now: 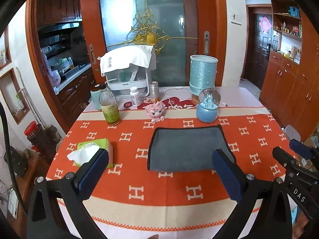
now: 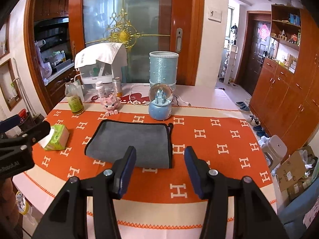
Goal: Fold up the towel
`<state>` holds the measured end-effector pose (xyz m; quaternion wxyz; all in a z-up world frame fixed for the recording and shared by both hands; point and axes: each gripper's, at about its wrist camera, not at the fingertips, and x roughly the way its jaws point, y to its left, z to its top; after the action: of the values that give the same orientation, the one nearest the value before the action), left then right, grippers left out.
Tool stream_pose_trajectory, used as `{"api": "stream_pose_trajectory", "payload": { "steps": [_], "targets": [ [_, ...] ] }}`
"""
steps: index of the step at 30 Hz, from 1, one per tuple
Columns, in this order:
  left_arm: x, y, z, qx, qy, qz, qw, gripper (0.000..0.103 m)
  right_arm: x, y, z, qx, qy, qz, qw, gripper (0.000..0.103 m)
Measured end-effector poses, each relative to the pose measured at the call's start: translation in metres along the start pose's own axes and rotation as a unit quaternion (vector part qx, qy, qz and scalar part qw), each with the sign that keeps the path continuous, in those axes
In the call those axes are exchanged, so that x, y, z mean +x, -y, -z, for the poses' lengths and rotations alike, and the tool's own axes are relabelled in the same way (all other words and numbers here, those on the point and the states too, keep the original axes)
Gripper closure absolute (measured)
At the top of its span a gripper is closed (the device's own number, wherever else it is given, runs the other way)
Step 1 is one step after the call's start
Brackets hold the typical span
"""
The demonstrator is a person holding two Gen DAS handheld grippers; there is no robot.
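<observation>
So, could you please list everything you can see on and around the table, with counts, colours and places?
towel: 1, grey with black edging, folded, table centre
tablecloth: 1, orange with white H letters, covering the table
tissue pack: 1, green, left of the towel
snow globe: 1, blue, behind the towel
pig toy: 1, pink, behind the towel
glass bottle: 1, clear with green label, back left
pill bottle: 1, white, back
lamp: 1, light blue cylinder shade, back
plastic box: 1, white, draped with a white cloth, back
stool: 1, grey, right of the table
left claw: 1, black with blue pads, open, above the near edge
right claw: 1, black with blue pads, open, above the near edge
</observation>
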<state>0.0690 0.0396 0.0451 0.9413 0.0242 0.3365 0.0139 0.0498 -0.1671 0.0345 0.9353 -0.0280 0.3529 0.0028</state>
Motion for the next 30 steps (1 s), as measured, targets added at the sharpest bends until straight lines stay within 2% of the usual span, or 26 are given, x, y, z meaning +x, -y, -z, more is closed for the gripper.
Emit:
{"api": "stream_pose_trajectory", "payload": {
  "steps": [2,4,11,14,19,30],
  "targets": [
    [-0.008,0.001,0.006,0.002,0.001,0.001,1.0000,0.001,-0.007,-0.001,0.005,-0.002,0.001,-0.002,1.000,0.050],
    [-0.018,0.002,0.013,0.002,0.007,0.006,1.0000,0.001,-0.014,-0.002,0.011,-0.003,0.003,-0.002,1.000,0.044],
    [-0.040,0.005,0.040,-0.008,0.008,0.022,0.9997,0.001,-0.026,-0.001,0.035,0.002,-0.008,-0.010,1.000,0.040],
    [-0.042,0.008,0.051,-0.012,-0.005,0.033,0.9994,0.001,-0.027,0.003,0.046,0.016,-0.028,-0.027,0.999,0.040],
    [-0.042,0.013,0.065,-0.018,-0.022,0.045,0.9986,0.001,-0.031,0.006,0.058,0.027,-0.037,-0.029,0.999,0.040],
    [-0.041,0.026,0.080,-0.012,-0.040,0.025,0.9988,0.001,-0.036,0.007,0.080,0.031,-0.053,-0.029,0.998,0.039]
  ]
}}
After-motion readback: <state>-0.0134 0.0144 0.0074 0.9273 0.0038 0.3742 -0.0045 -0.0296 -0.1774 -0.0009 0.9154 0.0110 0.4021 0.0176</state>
